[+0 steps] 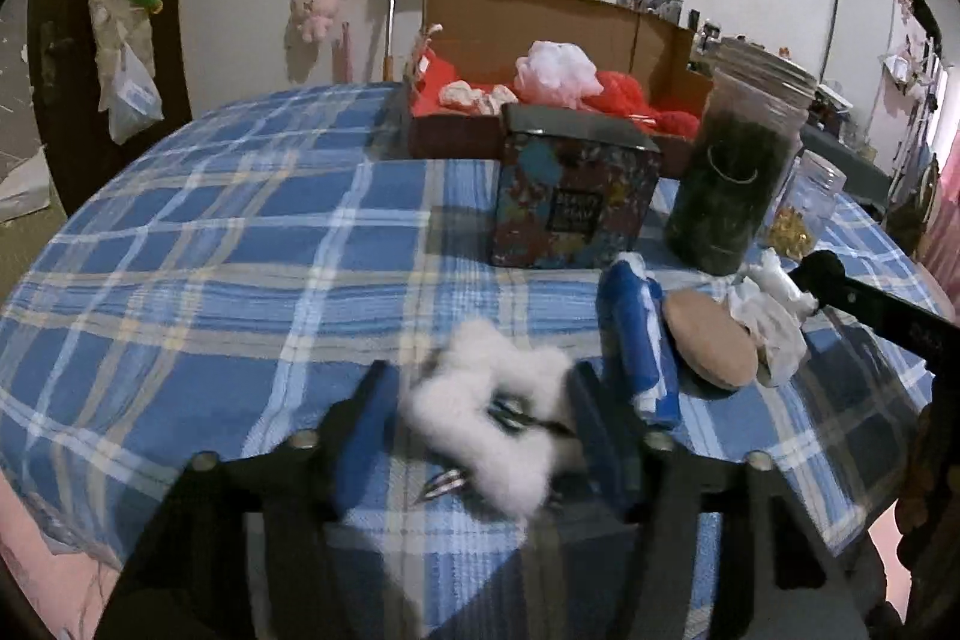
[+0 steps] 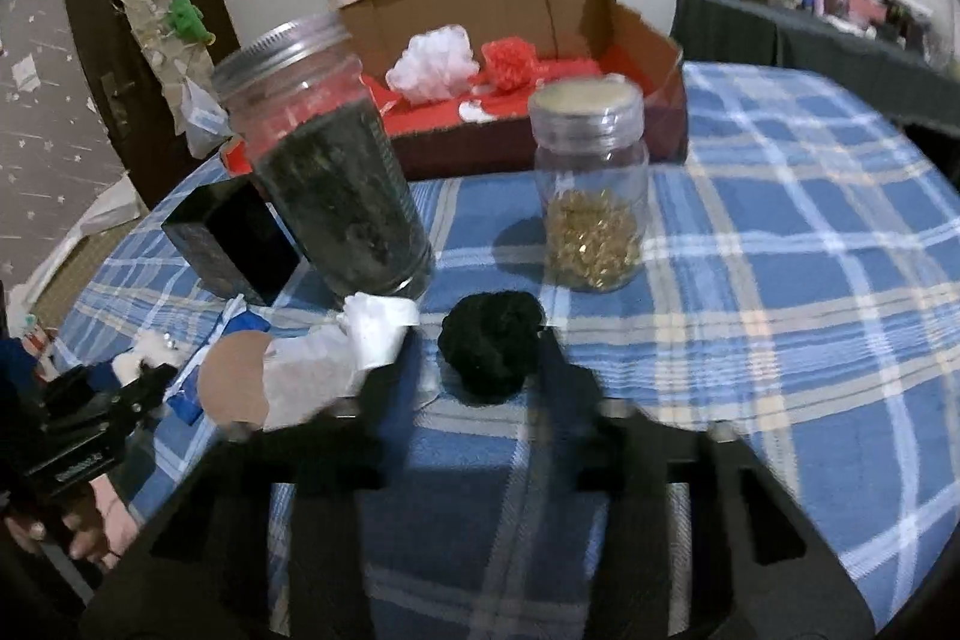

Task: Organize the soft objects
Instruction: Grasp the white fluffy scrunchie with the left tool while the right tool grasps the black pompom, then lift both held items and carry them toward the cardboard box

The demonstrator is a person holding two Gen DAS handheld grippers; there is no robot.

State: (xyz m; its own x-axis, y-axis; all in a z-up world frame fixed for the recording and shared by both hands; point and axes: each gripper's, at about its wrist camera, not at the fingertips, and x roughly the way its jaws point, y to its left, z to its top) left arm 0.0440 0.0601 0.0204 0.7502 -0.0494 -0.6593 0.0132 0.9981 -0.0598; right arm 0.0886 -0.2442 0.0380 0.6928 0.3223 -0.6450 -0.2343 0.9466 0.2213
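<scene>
In the left wrist view a white fluffy hair clip (image 1: 492,418) lies on the blue plaid cloth between the fingers of my left gripper (image 1: 480,424), which is open around it. In the right wrist view a black fuzzy ball (image 2: 492,346) lies between the fingers of my right gripper (image 2: 468,370), which is open around it. A cardboard box (image 1: 540,22) with a red lining stands at the back and holds a white pouf (image 1: 558,73) and a red pouf (image 2: 507,61). A tan round pad (image 1: 708,340), a blue-and-white roll (image 1: 636,334) and white crumpled cloth (image 1: 768,322) lie to the right.
A colourful tin (image 1: 570,196), a tall jar of dark stuff (image 1: 738,166) and a small jar of gold beads (image 2: 591,196) stand in front of the box. The right gripper's body (image 1: 870,310) reaches in at the right of the left wrist view.
</scene>
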